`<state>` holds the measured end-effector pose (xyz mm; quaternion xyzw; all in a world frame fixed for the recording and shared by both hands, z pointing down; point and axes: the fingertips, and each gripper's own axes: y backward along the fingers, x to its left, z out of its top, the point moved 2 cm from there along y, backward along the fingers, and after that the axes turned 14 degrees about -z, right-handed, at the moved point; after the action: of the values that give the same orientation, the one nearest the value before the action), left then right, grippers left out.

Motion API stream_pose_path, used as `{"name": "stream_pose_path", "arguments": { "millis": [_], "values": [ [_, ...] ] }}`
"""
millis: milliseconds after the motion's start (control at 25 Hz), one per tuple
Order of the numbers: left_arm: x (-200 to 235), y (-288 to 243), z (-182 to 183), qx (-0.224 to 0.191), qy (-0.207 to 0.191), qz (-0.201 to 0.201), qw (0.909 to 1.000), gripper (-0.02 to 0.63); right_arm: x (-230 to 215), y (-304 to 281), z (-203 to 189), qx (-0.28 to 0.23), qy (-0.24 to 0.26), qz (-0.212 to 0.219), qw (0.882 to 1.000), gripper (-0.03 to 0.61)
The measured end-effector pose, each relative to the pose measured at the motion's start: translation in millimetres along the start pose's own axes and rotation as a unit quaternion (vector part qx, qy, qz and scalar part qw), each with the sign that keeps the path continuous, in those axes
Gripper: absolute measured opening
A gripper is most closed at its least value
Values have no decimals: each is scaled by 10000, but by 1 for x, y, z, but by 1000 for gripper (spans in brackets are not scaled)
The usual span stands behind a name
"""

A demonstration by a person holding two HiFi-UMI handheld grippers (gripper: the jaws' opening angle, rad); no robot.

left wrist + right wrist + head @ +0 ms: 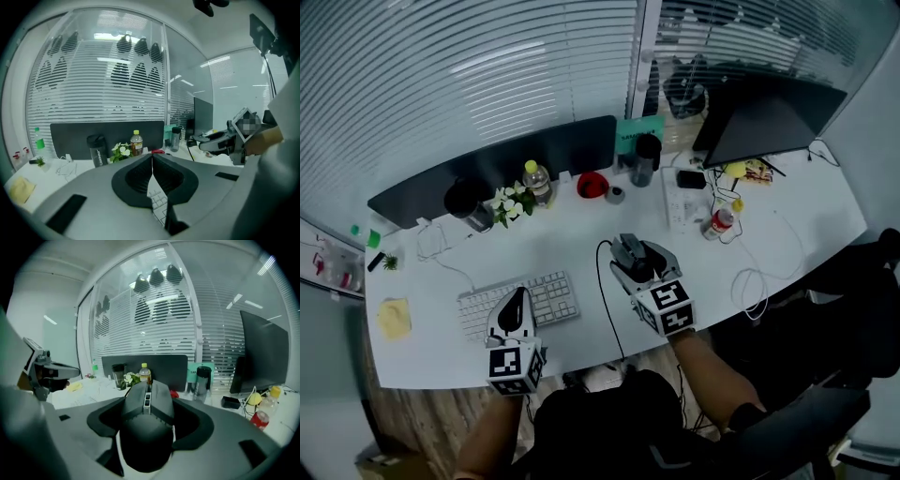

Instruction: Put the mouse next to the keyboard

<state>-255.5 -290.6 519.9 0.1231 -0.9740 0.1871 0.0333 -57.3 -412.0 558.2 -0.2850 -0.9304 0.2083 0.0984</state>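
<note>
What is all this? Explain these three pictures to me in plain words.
There is no robot here: a person holds a hand-held gripper in each hand. The head view looks down from the person's head. The other two views ride on the grippers and look along their jaws. On the desk are a keyboard, a bottle, flowers and a monitor. The right hand-held gripper is clamped on a dark mouse. The left hand-held gripper, above the keyboard, is shut and empty.

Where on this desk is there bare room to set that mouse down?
The desk is bare just right of the keyboard, up to the black cable, and again between the held mouse and the looped white cable. The back edge is crowded: flowers, a yellow-capped bottle, a dark tumbler, a monitor.
</note>
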Motion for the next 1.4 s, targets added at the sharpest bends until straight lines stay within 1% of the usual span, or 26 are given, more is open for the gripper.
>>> {"name": "stream_pose_path", "arguments": {
  "millis": [120,240,440,680,960,1240,1400],
  "values": [
    [-3,-10,-18,273,-10,-87,9996,29,-2,-13,-26,268,-47,-41,9996,298],
    [-5,-19,-34,427,139,-160,9989,29,-1,-23,-47,487,-77,-55,9988,298],
    [-7,-30,-61,760,229,-159,9967,29,4,-40,-76,824,-58,-7,9966,298],
    [-11,-35,-90,1041,242,-156,9941,29,11,-60,-109,1184,37,42,9929,298],
    [-11,-33,-117,1263,396,-100,9912,29,18,-75,-144,1504,175,85,9884,298],
    [-11,-30,-130,1414,309,-84,9894,29,24,-88,-169,1773,304,57,9837,298],
    [-11,-27,-133,1441,243,-72,9892,29,27,-89,-169,1845,349,8,9822,299]
  ]
}}
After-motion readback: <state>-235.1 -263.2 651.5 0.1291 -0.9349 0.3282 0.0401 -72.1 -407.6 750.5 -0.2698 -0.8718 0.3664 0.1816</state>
